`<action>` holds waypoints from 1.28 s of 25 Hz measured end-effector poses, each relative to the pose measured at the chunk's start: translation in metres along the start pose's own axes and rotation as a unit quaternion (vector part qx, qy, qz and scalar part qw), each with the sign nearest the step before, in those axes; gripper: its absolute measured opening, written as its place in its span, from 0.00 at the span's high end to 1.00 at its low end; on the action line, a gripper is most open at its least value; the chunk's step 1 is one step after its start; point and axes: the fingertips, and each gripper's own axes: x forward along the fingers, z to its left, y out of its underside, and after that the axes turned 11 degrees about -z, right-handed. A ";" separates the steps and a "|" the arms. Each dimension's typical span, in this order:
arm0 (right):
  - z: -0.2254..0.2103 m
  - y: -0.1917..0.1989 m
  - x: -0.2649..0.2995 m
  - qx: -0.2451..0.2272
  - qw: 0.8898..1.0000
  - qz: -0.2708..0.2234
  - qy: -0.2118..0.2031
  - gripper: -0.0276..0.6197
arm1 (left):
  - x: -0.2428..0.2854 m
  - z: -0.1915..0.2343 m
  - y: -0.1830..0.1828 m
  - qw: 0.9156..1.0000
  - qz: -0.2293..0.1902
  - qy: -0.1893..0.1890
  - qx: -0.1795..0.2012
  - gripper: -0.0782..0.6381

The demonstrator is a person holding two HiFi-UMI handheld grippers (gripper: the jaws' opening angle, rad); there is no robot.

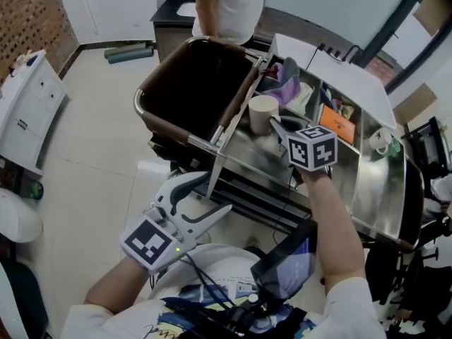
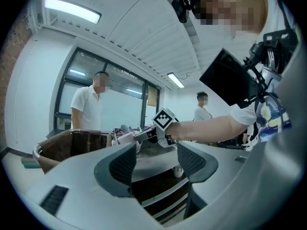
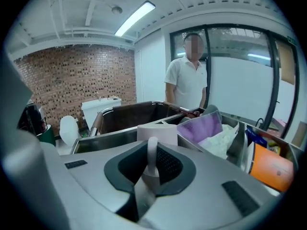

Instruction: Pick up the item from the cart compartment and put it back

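A pale paper cup (image 1: 263, 111) stands upright in the steel cart's near compartment (image 1: 247, 150), next to the divider. My right gripper (image 1: 274, 124) reaches in from the right, its tips just beside the cup's right side and its jaws shut with nothing held. In the right gripper view the cup (image 3: 157, 131) rises straight behind the closed pads (image 3: 165, 164). My left gripper (image 1: 217, 191) hangs low in front of the cart, open and empty. Through the left gripper's (image 2: 156, 163) wide jaws I see the right gripper's marker cube (image 2: 165, 119).
A large brown bag bin (image 1: 191, 83) fills the cart's left end. Purple cloth (image 1: 286, 80), white wadding (image 3: 216, 143) and an orange packet (image 1: 337, 124) lie in the far compartments. A person in white (image 1: 229, 6) stands behind the cart. A white mug (image 1: 381, 140) sits at the right.
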 end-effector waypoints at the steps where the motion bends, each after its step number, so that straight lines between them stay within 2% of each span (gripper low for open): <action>1: 0.000 0.001 0.000 -0.002 1.000 0.005 -0.001 0.91 | -0.001 0.002 0.000 1.000 -0.001 0.001 0.000 0.51; 5: 0.000 0.010 -0.006 -0.012 0.999 0.040 -0.010 0.89 | -0.003 0.006 -0.001 1.000 -0.004 0.005 -0.004 0.51; 13: -0.005 0.023 -0.017 -0.091 0.991 0.098 0.002 0.82 | -0.007 0.009 -0.002 1.000 -0.007 0.010 -0.005 0.51; 17: -0.002 0.033 -0.018 -0.141 0.980 0.141 -0.007 0.76 | -0.008 0.009 -0.002 1.000 -0.003 0.011 -0.004 0.51; 21: -0.006 0.044 -0.017 -0.217 0.958 0.187 0.007 0.70 | -0.007 0.007 -0.002 1.000 -0.004 0.014 -0.002 0.51; 23: -0.009 0.045 -0.014 -0.236 0.952 0.195 0.012 0.69 | -0.007 0.008 -0.001 1.000 -0.002 0.014 -0.001 0.51; 29: -0.004 0.037 0.005 -0.233 0.955 0.182 -0.015 0.69 | -0.007 0.009 0.001 1.000 0.002 0.013 -0.003 0.51; 32: -0.007 0.035 0.001 -0.233 0.956 0.176 -0.006 0.69 | -0.006 0.009 0.003 1.000 0.004 0.015 -0.004 0.51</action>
